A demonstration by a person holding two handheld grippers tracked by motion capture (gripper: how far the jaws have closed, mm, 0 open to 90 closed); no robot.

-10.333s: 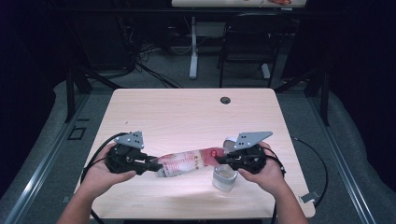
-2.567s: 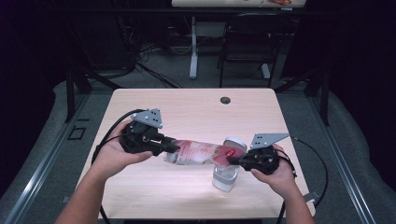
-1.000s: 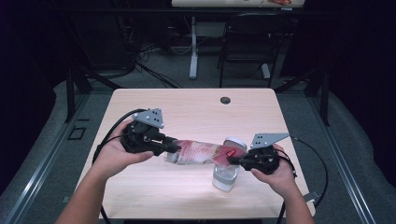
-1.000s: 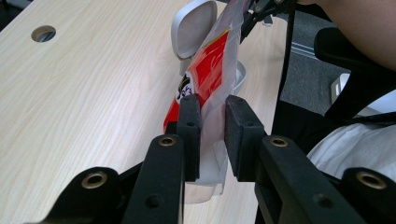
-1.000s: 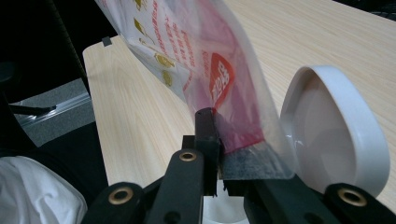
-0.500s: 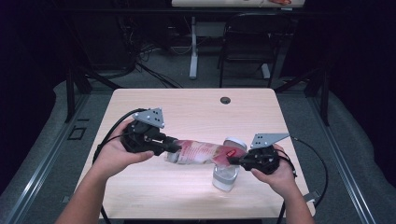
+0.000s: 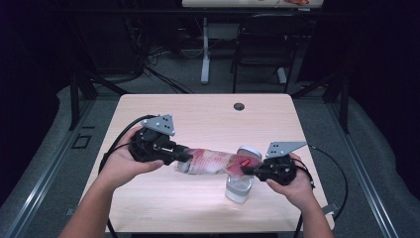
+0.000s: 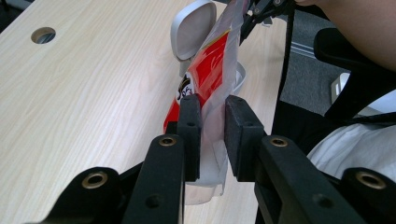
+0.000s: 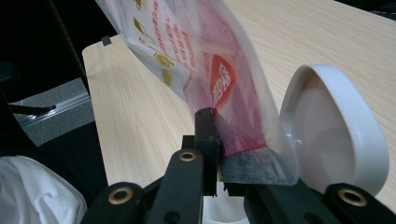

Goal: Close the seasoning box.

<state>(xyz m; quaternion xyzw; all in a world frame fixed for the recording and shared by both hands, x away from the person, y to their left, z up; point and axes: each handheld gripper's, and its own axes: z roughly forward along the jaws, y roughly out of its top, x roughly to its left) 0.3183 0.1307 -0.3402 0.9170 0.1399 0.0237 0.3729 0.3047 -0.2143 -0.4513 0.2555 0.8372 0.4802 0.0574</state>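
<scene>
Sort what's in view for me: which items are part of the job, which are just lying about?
In the job:
- plastic bag, held by left gripper and right gripper
- clear container with open white lid, under the bag

Lying about:
- chair
- floor cables

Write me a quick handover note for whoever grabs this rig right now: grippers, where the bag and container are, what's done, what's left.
Left gripper: shut on the bag at its near end. Right gripper: shut on the bag's other end. The bag hangs stretched between them, tilted down toward the clear container, whose white hinged lid stands open. Container sits on the table below the right-hand end. Done: bag lifted and aligned. Probably left: getting the contents into the container; no contents visible there yet.
</scene>
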